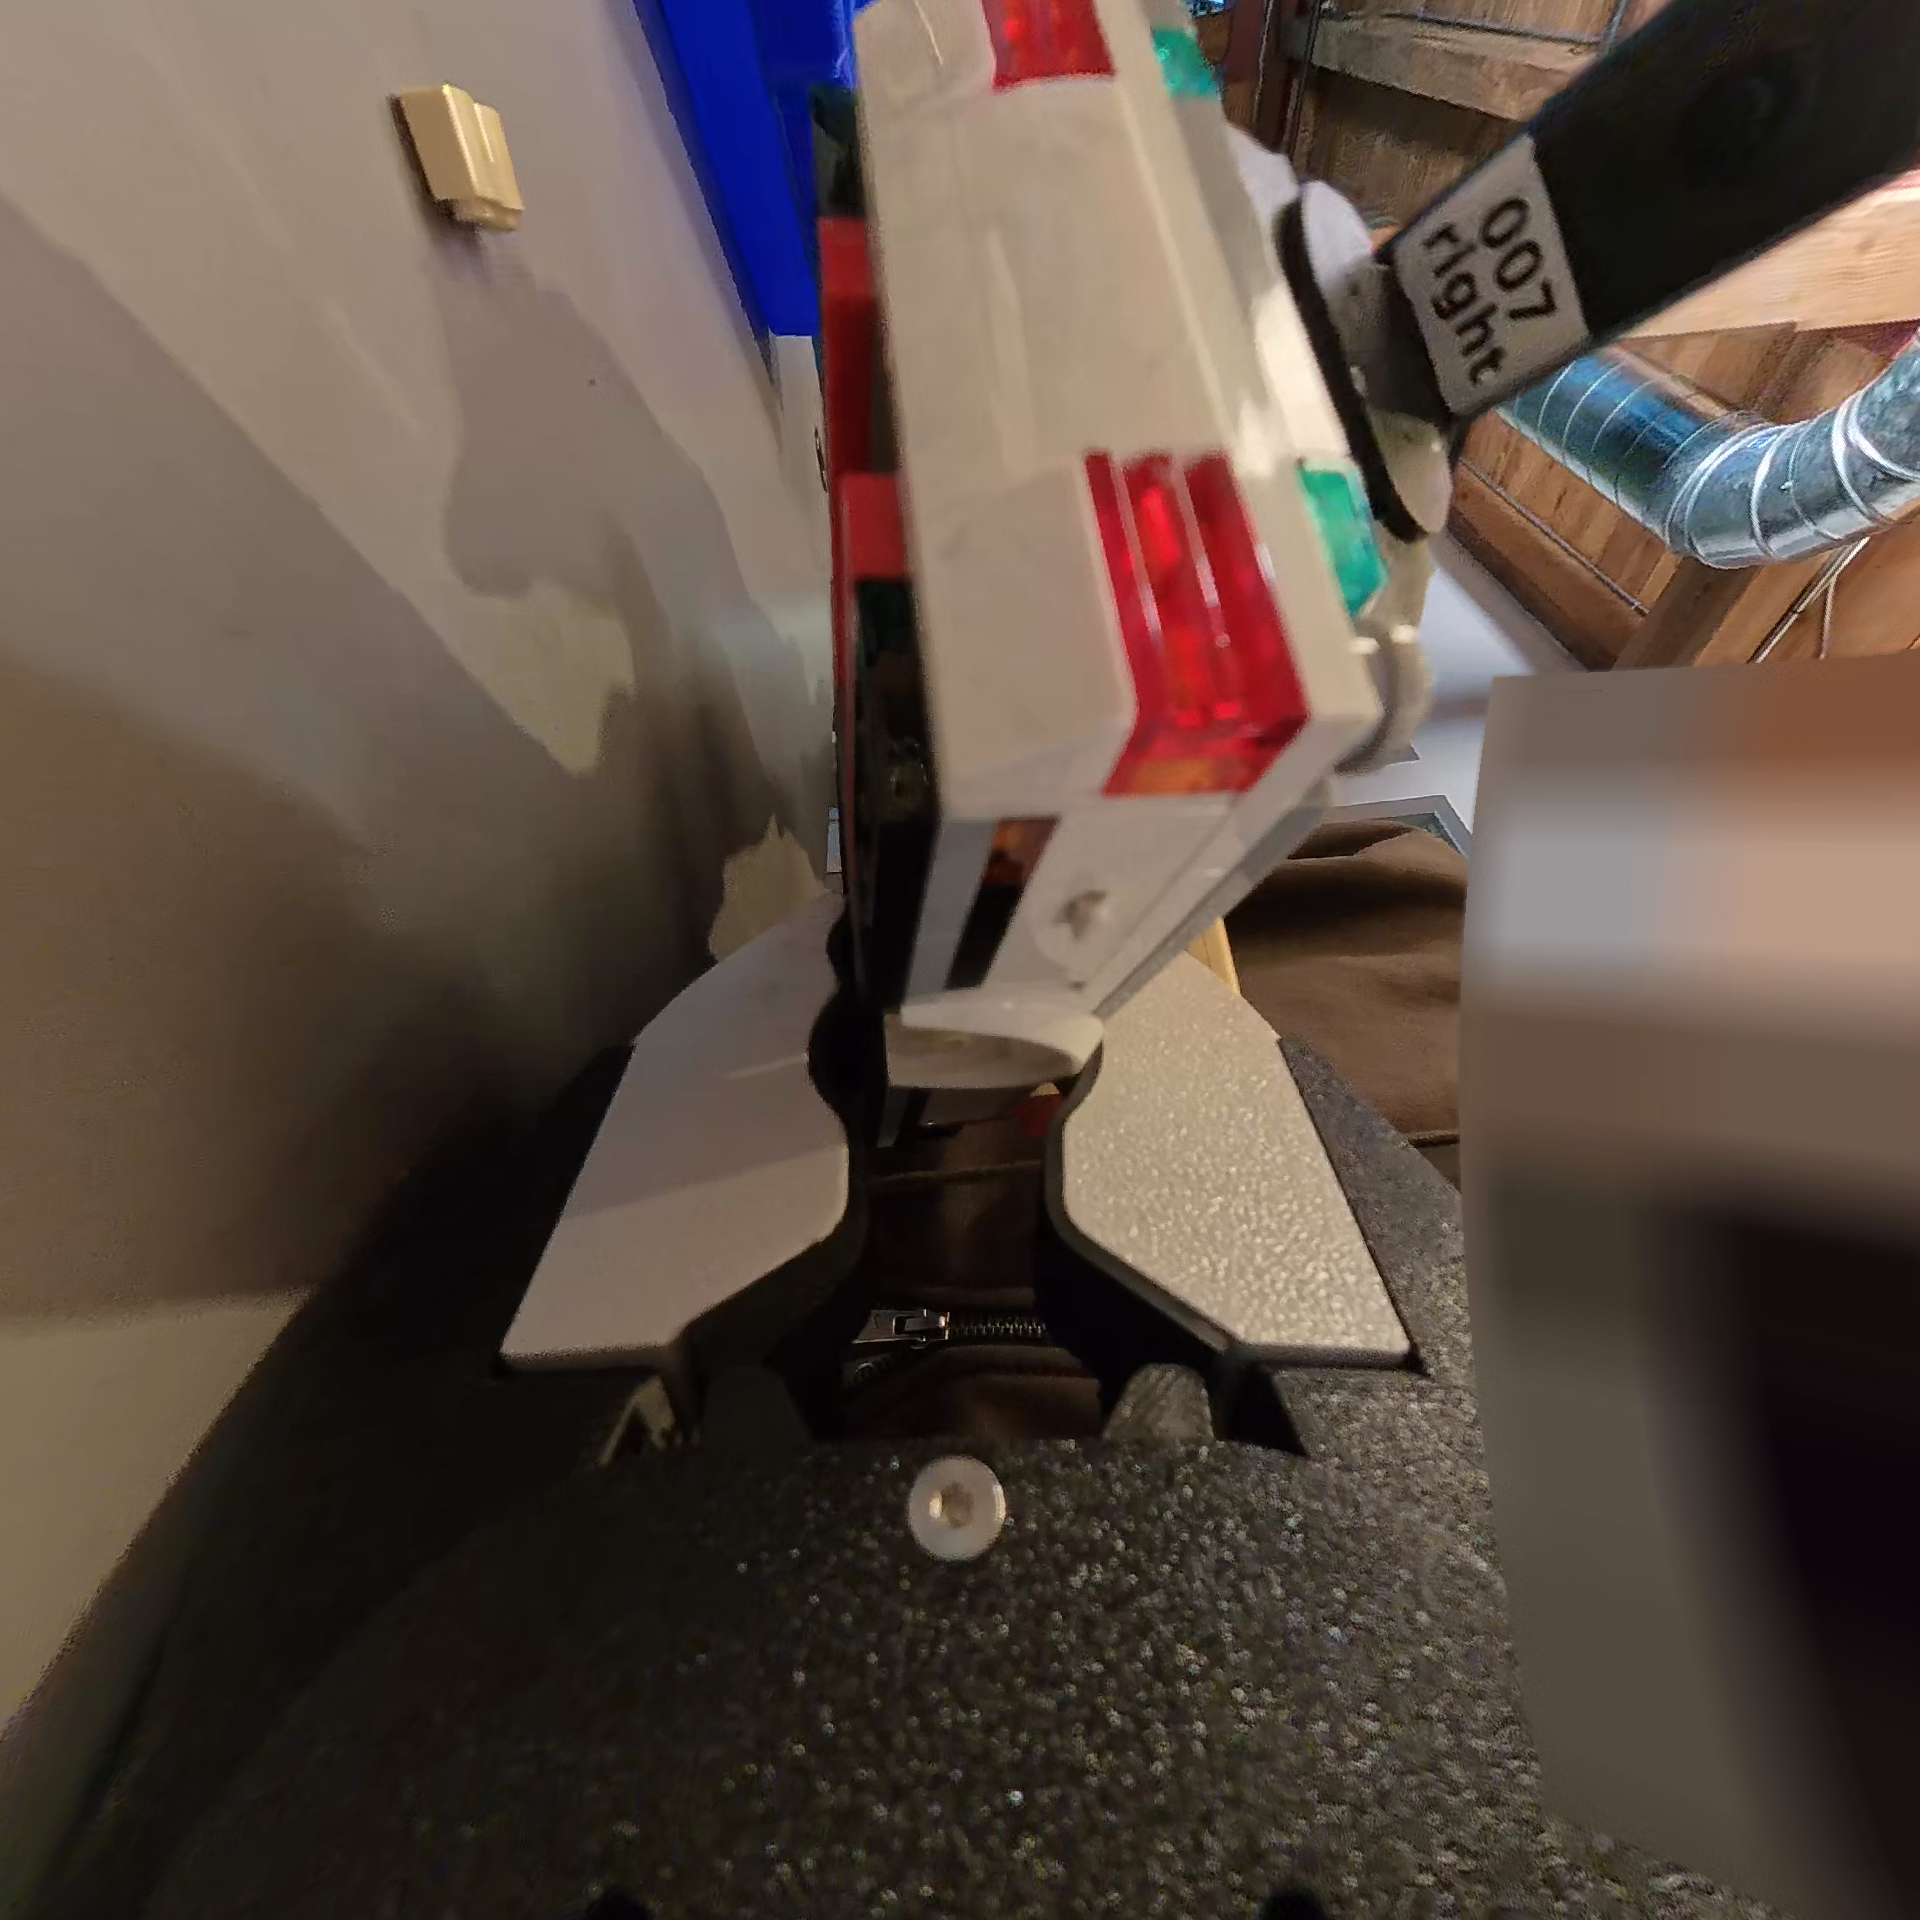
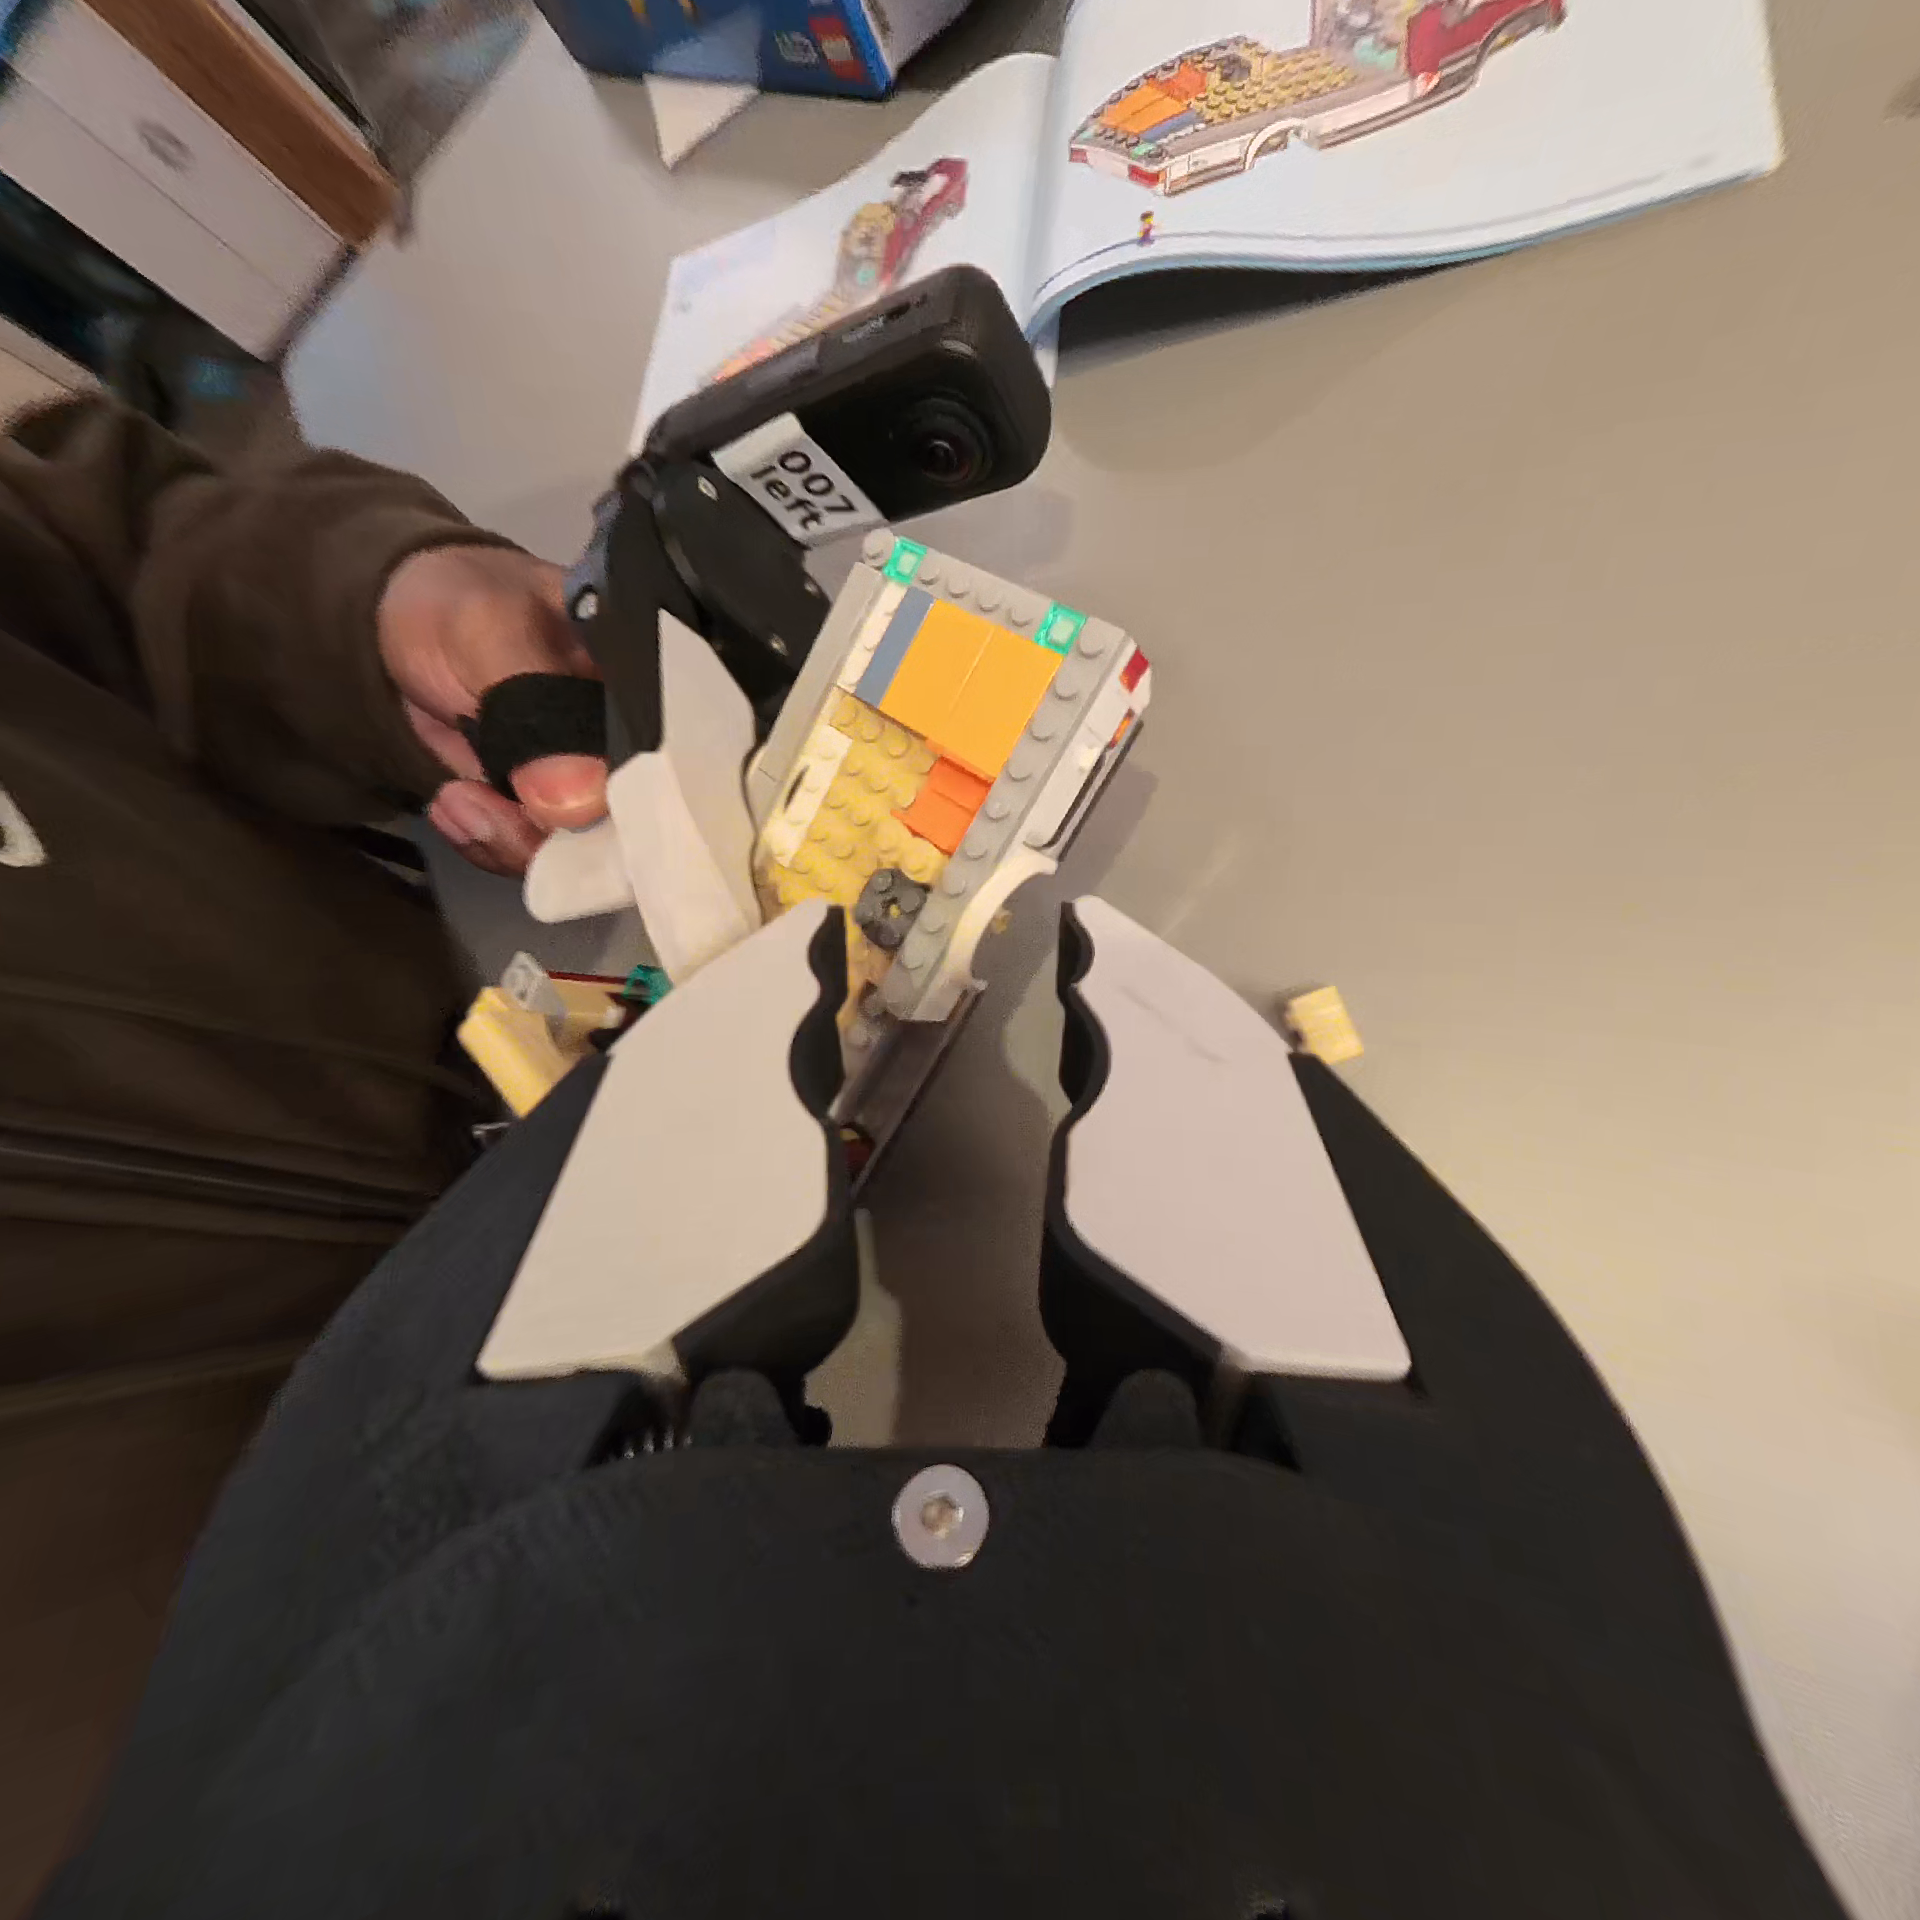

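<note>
A brick-built vehicle body (image 1: pixel 1039 416) is white and grey with clear red and teal pieces. Its studded yellow and orange inside shows in the right wrist view (image 2: pixel 935 748). My left gripper (image 1: pixel 977 977) is shut on it, one pad on the black underside and one at the white wheel arch. It also shows in the right wrist view, where its white fingers (image 2: pixel 675 831) clamp the model's side above the table. My right gripper (image 2: pixel 945 935) is open around the model's near end. Its left pad is at the model, and a gap shows on the right.
An open instruction booklet (image 2: pixel 1351 156) and a blue box (image 2: pixel 727 42) lie at the far side of the grey table (image 2: pixel 1455 623). A pale yellow brick (image 2: pixel 1325 1023) lies to the right, and a small brick assembly (image 2: pixel 530 1018) to the left. A person's hand (image 2: pixel 468 675) holds the left gripper. The grippers' ends are close to 6 cm from one another.
</note>
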Action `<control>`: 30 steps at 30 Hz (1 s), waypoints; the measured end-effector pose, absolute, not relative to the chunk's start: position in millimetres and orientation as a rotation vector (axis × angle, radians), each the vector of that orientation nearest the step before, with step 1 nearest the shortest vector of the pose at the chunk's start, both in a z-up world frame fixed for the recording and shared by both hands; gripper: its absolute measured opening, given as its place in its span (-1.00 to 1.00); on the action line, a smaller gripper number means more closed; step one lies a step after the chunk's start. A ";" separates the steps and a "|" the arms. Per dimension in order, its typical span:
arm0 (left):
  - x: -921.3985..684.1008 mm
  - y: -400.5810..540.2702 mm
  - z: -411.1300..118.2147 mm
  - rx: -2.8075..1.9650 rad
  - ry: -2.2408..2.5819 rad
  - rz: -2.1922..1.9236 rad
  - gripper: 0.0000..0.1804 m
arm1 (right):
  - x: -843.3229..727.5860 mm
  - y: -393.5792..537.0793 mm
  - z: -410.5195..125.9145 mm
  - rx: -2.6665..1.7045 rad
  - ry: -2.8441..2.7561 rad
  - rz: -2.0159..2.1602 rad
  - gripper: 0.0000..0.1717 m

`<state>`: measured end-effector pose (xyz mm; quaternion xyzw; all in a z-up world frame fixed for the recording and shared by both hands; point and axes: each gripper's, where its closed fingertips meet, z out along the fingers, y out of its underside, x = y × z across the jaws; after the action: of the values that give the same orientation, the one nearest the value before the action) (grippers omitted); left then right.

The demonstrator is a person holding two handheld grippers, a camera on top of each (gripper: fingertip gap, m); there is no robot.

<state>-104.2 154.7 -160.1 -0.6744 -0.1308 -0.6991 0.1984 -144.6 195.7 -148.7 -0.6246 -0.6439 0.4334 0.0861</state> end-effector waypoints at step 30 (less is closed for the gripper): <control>-99.1 152.5 -157.9 -1.908 -0.249 -1.910 -0.63 | -144.3 185.8 -154.7 -2.041 -1.599 1.732 -0.73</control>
<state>-99.1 152.5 -157.9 -0.6876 -0.0896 -0.6883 0.2133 -144.3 185.8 -154.7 -0.6545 -0.5128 0.5555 0.0119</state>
